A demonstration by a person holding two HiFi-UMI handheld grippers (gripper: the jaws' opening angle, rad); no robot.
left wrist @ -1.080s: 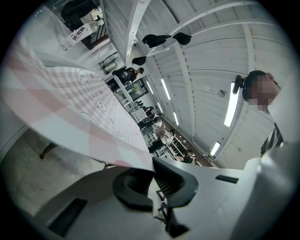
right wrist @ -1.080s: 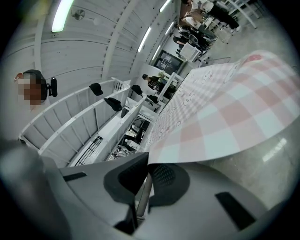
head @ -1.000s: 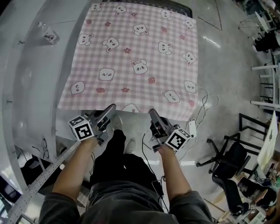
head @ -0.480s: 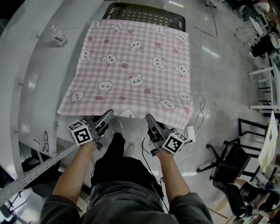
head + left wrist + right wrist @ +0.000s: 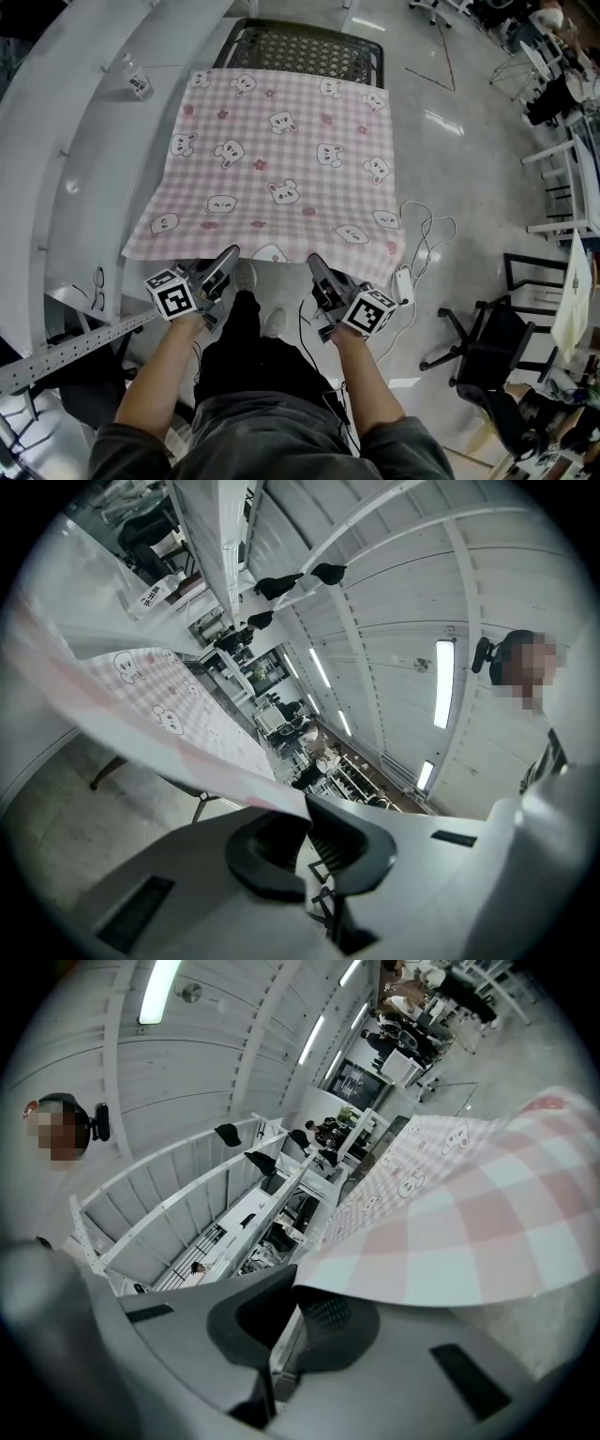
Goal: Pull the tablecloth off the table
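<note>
Gripping the near hem of the pink bunny-print tablecloth [image 5: 281, 178] in both hands, we hold it spread out flat in front of us.

In the head view our left gripper [image 5: 228, 255] and right gripper [image 5: 314, 262] sit side by side at the hem, a little apart, above our shoes. Each gripper view shows the dark fingers [image 5: 267, 855] [image 5: 333, 1326] pinched together on the cloth's edge, with the checked sheet [image 5: 141, 682] [image 5: 469, 1251] running away from them. The far end of the cloth reaches the black mesh table [image 5: 300, 52], whose far part lies bare; we cannot tell how much cloth rests on it. A clear bottle [image 5: 138, 82] stands on the white curved table [image 5: 66, 187] to our left. Cables [image 5: 427, 234] trail over the grey floor [image 5: 469, 169] on our right, near a black office chair [image 5: 487, 337].
</note>
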